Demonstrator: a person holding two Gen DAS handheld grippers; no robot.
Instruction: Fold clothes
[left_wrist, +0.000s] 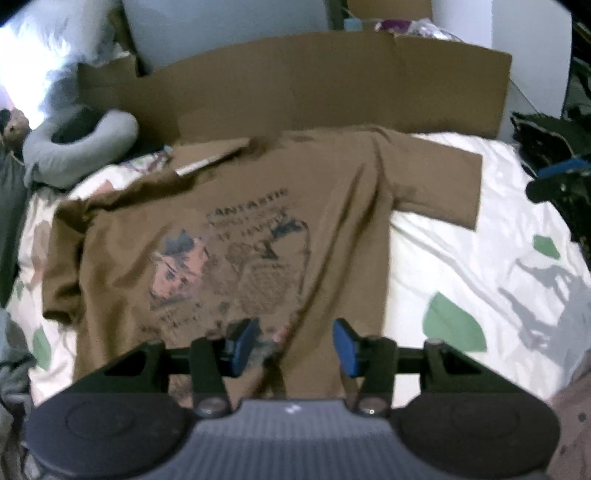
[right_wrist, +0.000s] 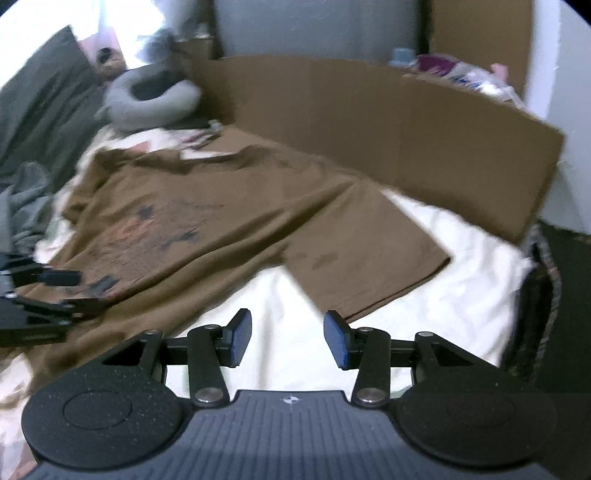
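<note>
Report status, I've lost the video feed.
Left gripper open over brown T-shirt. Right gripper open near its sleeve. Shirt flat, unfolded. Nothing obstructing.

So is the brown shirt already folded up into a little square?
No, the brown shirt lies spread out flat on the bed sheet, with its printed picture showing and one sleeve sticking out sideways.

- The T-shirt (left_wrist: 236, 229) is matt brown cloth, softly creased, with a faded, patchy print.
- Beneath the T-shirt, the bedsheet (left_wrist: 480, 258) is smooth white cloth with green leaf shapes.
- Behind the T-shirt stands matt brown cardboard (left_wrist: 314, 85).
- The left claw (left_wrist: 294, 346) has matt black plastic arms, blue ribbed pads (left_wrist: 242, 345) and dull metal pivots.
</note>
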